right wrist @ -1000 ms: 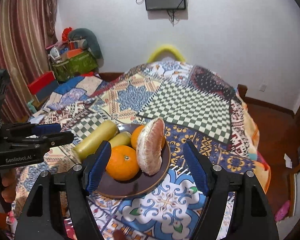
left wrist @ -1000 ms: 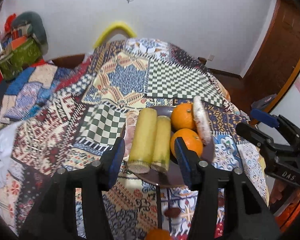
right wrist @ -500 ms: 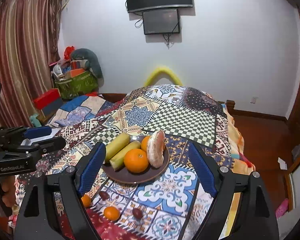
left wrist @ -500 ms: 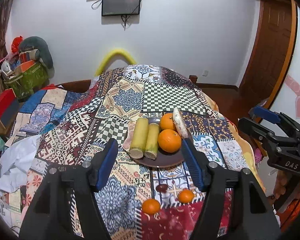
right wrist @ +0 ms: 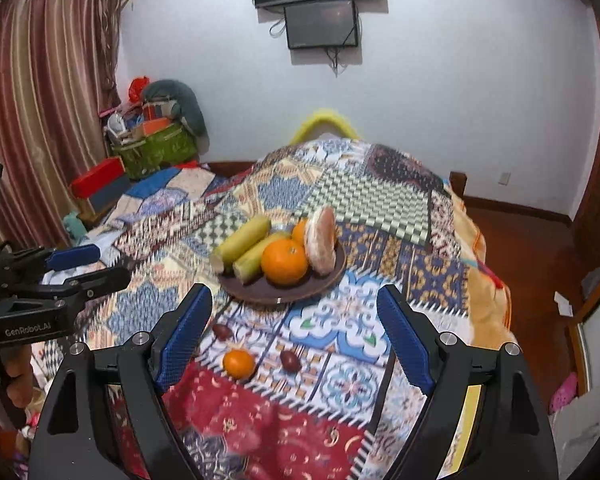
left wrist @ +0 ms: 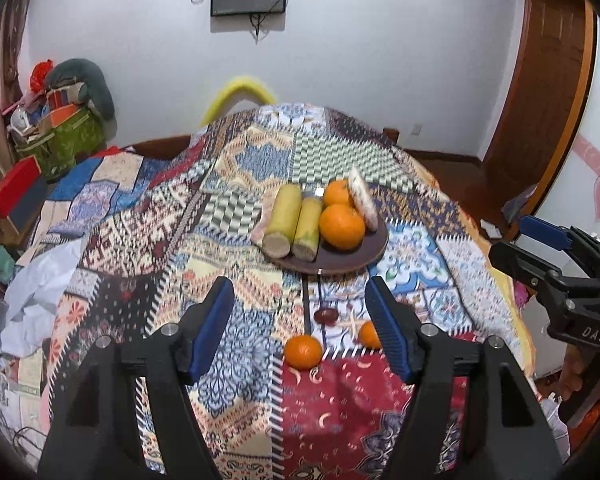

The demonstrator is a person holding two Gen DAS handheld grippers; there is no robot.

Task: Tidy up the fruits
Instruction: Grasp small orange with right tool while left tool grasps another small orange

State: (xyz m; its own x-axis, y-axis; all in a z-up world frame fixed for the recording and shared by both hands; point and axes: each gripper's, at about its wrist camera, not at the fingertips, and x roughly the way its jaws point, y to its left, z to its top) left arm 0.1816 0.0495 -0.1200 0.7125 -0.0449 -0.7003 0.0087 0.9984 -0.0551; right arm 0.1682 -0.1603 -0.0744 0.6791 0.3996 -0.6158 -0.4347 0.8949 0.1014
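Observation:
A brown plate (left wrist: 374, 246) (right wrist: 332, 276) on the patchwork table holds two yellow-green cane pieces (left wrist: 282, 220) (right wrist: 244, 238), two oranges (left wrist: 341, 226) (right wrist: 284, 261) and a peeled pomelo piece (left wrist: 362, 198) (right wrist: 320, 238). Nearer me, two small oranges (left wrist: 303, 351) (left wrist: 369, 335) and a dark date (left wrist: 326, 314) lie loose on the cloth; the right wrist view shows one small orange (right wrist: 239, 363) and two dates (right wrist: 290, 360) (right wrist: 222, 331). My left gripper (left wrist: 300, 332) and right gripper (right wrist: 294, 338) are both open and empty, held back above the table's near part.
The patchwork cloth (left wrist: 236, 280) drapes over the table edges. A yellow chair back (left wrist: 240, 90) stands behind the table. Boxes and a green bag (left wrist: 60, 140) sit at the left, white cloth (left wrist: 32, 300) lower left, a wooden door (left wrist: 540, 100) at the right.
Both grippers have pulled back and up from the plate. The plate looks smaller and the loose small oranges and dates have come into view near me.

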